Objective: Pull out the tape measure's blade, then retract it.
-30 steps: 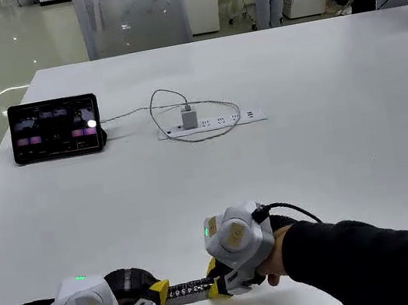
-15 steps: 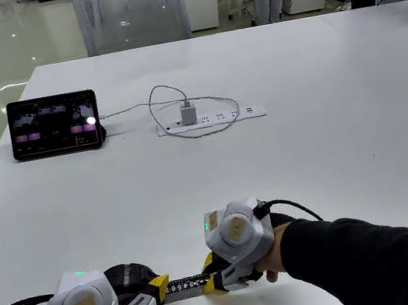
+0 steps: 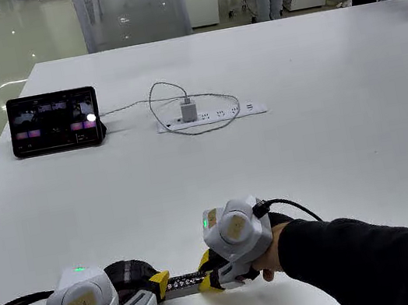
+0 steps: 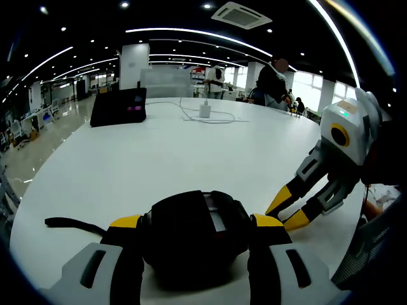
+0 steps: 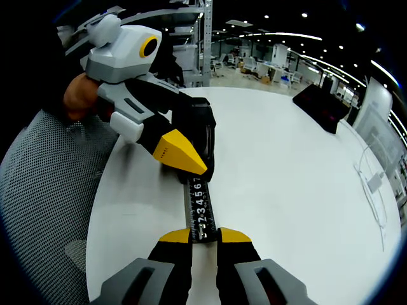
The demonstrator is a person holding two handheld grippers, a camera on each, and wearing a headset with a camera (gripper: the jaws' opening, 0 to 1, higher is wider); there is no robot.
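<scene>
The black tape measure (image 3: 127,273) lies near the table's front edge, its case held between the yellow-tipped jaws of my left gripper (image 3: 147,286), which is shut on it. In the left gripper view the case (image 4: 194,232) sits between those jaws, and a black strap (image 4: 70,223) trails off to the left. A short length of blade (image 3: 184,284) runs rightward to my right gripper (image 3: 205,282), which is shut on the blade's end. The right gripper view shows the numbered blade (image 5: 200,206) leading from my right gripper (image 5: 200,236) to the case (image 5: 198,130).
A tablet (image 3: 55,122) stands at the back left of the white table (image 3: 328,138). A power strip (image 3: 213,117) with a charger and looped cable lies behind the centre. People stand beyond the far edge. A mesh chair (image 5: 44,210) is beside the table.
The exposed blade looks slightly shorter: my right gripper has edged left toward the case. The left gripper still holds the case in place.
</scene>
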